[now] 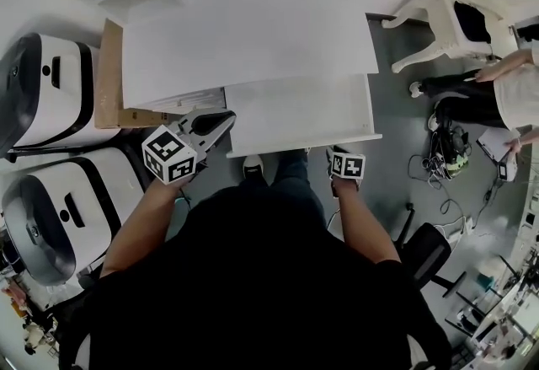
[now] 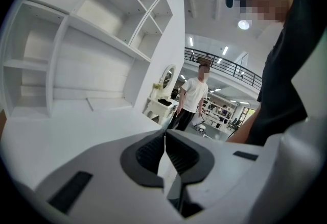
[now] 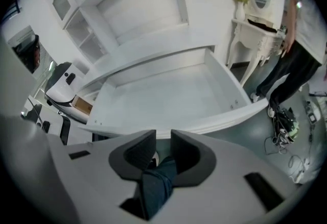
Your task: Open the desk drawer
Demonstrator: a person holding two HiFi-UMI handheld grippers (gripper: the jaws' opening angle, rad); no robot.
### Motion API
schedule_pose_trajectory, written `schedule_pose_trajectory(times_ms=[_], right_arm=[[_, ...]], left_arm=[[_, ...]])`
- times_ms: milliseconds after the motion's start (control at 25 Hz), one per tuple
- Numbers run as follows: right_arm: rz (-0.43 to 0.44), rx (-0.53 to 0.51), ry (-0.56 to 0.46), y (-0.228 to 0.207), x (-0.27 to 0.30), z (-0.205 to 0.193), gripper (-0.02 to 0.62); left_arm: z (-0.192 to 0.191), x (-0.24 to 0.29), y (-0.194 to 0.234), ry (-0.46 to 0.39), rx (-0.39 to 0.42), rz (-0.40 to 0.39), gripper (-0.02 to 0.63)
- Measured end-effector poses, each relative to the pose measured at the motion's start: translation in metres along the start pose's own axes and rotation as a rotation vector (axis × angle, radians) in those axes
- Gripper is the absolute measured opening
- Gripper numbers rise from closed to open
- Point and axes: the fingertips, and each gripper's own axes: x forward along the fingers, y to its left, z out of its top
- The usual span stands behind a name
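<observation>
The white desk (image 1: 244, 40) has its drawer (image 1: 295, 111) pulled out toward me; the drawer (image 3: 168, 95) is empty inside. My right gripper (image 3: 163, 137) sits just in front of and below the drawer's front panel (image 3: 219, 122), jaws a narrow gap apart with nothing between them. In the head view only its marker cube (image 1: 347, 164) shows, at the panel's right end. My left gripper (image 1: 221, 120) is at the drawer's left front corner, beside the desk edge. Its jaws (image 2: 164, 133) touch at the tips and hold nothing.
Two white machines (image 1: 50, 90) (image 1: 59, 208) stand to the left, with a brown board (image 1: 109, 82) beside the desk. A white dressing table (image 1: 459, 14), a standing person (image 1: 505, 94), floor cables (image 1: 446, 149) and a black office chair (image 1: 425, 250) are to the right. White shelves (image 2: 76, 39) rise behind the desk.
</observation>
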Motion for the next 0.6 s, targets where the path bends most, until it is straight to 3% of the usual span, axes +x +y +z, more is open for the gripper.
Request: schedule_pose_trajectory(times_ms=[280, 600], right_arm=[[-0.028, -0.01, -0.205, -0.01, -0.056, 0.084, 0.091], [0.013, -0.049, -0.449, 0.021, -0.129, 0.171, 0.084]], left_arm=[[0.016, 0.003, -0.003, -0.028, 0.024, -0.012, 0.011], [0.032, 0.0, -0.005, -0.049, 0.059, -0.019, 0.011]])
